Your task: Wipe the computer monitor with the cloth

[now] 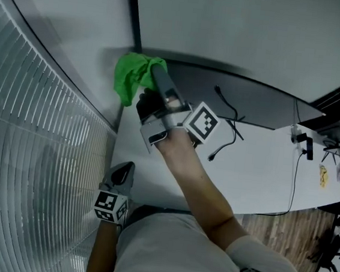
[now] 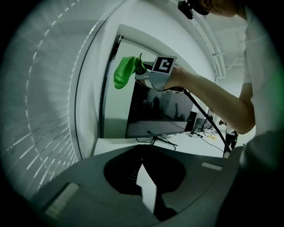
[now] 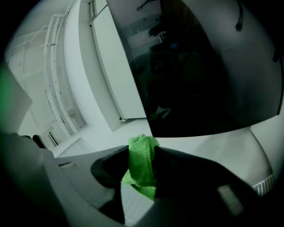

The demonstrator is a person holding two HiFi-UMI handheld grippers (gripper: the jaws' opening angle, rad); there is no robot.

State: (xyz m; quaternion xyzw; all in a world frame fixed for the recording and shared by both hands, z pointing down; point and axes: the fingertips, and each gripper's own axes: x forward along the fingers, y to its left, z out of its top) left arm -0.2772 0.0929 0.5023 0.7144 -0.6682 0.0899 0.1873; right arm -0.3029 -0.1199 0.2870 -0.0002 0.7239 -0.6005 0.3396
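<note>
Cloth [image 3: 142,175], green, clamped in right tool [image 3: 141,153], seemingly touching monitor [image 3: 199,75] corner; left tool [image 2: 142,165] closed, empty.

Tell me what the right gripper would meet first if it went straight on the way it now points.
Probably the monitor, near its edge: the green cloth clamped in the right gripper would touch it first, though depth is unclear.

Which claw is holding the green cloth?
The right claw, raised at the monitor's top corner, pinches the cloth. The left claw sits low by the person's body, shut with nothing in it.
</note>
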